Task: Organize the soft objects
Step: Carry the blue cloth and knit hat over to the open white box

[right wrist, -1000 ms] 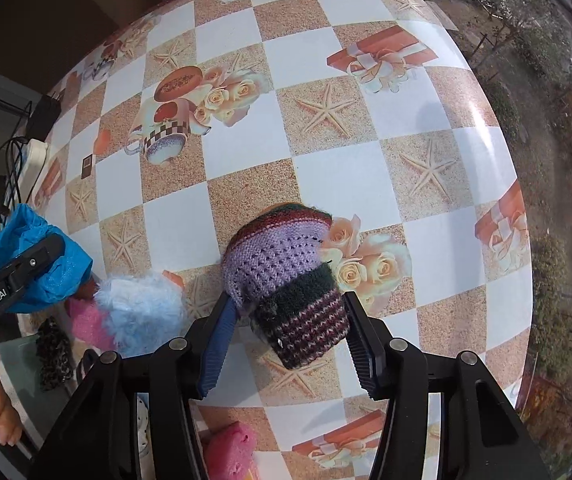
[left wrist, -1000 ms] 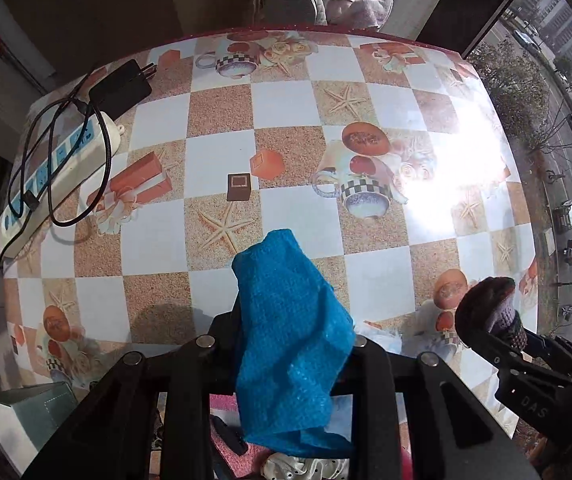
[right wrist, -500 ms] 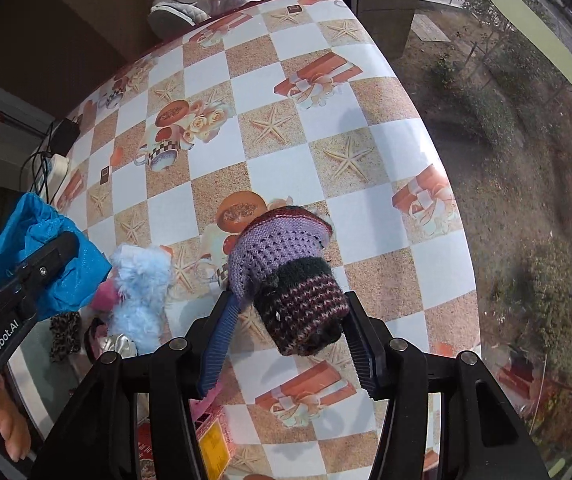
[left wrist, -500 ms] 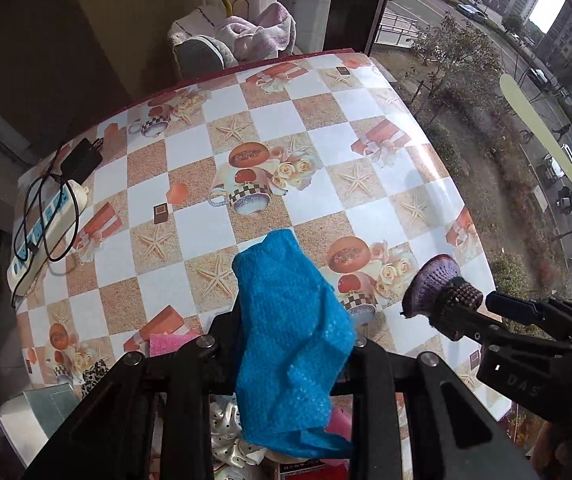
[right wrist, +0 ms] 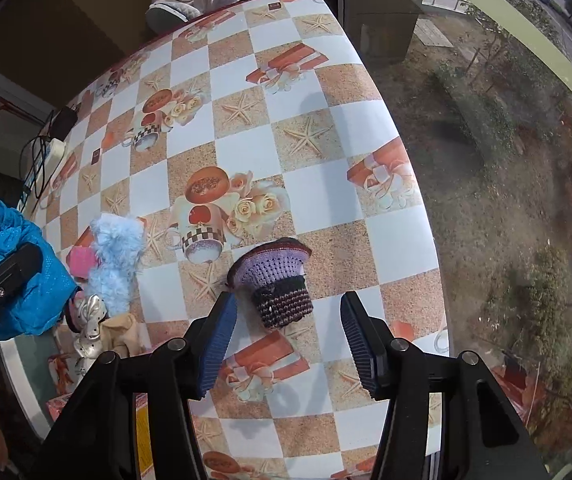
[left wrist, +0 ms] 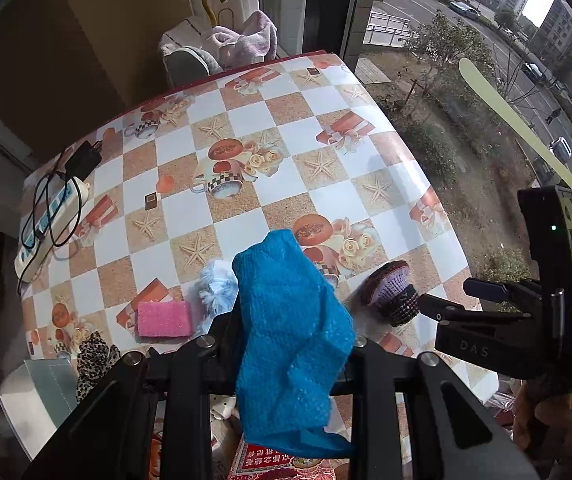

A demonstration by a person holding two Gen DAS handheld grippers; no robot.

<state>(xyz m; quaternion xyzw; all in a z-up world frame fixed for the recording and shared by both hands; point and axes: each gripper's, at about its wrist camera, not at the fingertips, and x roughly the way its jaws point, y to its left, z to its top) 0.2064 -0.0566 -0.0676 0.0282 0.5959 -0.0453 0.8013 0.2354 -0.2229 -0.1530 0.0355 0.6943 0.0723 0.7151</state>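
Observation:
My left gripper (left wrist: 286,354) is shut on a blue cloth (left wrist: 288,344) and holds it high above the table; the cloth hides the fingertips. It also shows at the left of the right wrist view (right wrist: 10,276). My right gripper (right wrist: 286,336) is open, its jaws wide apart. A purple and dark knitted hat (right wrist: 276,278) lies on the table just ahead of the jaws, free of them; it shows in the left wrist view (left wrist: 390,294) too. A fluffy light-blue item (right wrist: 116,256) and a pink sponge (left wrist: 164,319) lie on the table's near left.
The table has a checkered oilcloth (left wrist: 246,120). A power strip with black cables (left wrist: 48,220) lies at the left edge. A leopard-print item (left wrist: 94,360) and a pale box (left wrist: 34,396) sit at the near left corner. A window is to the right.
My right gripper has opened and let go of the knitted hat, which now lies on the table. Both grippers have pulled back and up from the table. The left still holds the cloth.

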